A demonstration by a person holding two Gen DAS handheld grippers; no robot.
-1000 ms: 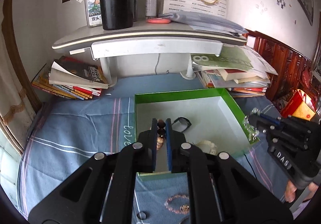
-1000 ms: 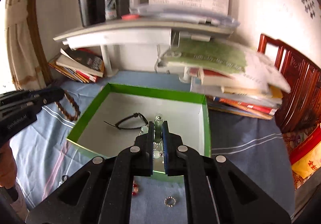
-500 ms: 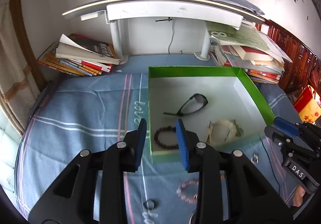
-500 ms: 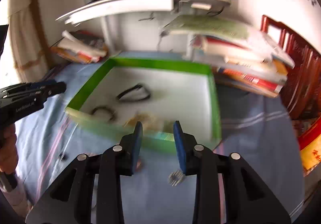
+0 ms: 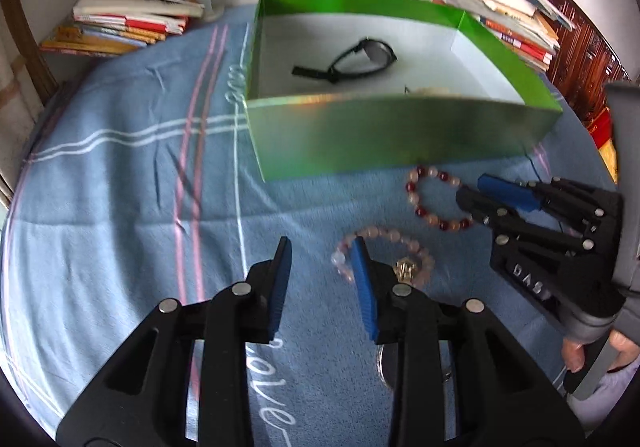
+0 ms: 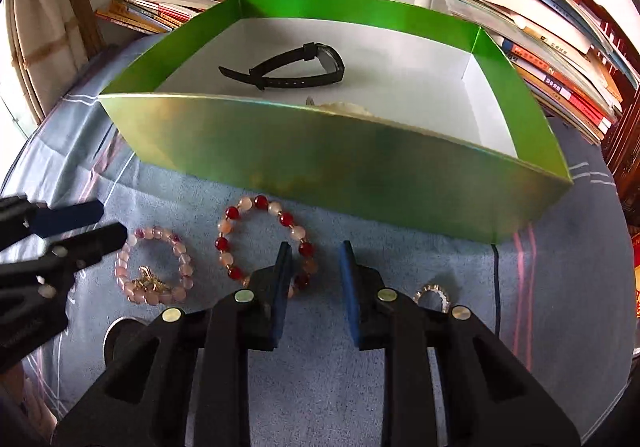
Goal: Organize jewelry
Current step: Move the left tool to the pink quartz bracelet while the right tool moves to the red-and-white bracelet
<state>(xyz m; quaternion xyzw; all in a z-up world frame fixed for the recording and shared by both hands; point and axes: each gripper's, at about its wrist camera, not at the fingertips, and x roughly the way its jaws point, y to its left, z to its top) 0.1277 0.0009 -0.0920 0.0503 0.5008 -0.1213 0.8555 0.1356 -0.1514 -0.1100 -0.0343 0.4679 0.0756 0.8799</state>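
A pale pink beaded bracelet with a gold charm [image 6: 154, 275] and a red-and-peach beaded bracelet [image 6: 264, 243] lie on the blue striped cloth [image 5: 120, 187], just in front of the green cardboard box with a white interior [image 6: 320, 151]. Inside the box sit a black strap watch [image 6: 296, 67] and a pale item, indistinct behind the wall. A small sparkly ring [image 6: 432, 293] lies right of the right gripper [image 6: 314, 267], jaws apart, empty. The left gripper [image 5: 322, 259] is likewise spread, its right finger over the pink bracelet.

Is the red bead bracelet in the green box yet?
No, it is out. The red bead bracelet lies on the blue cloth in front of the green box.
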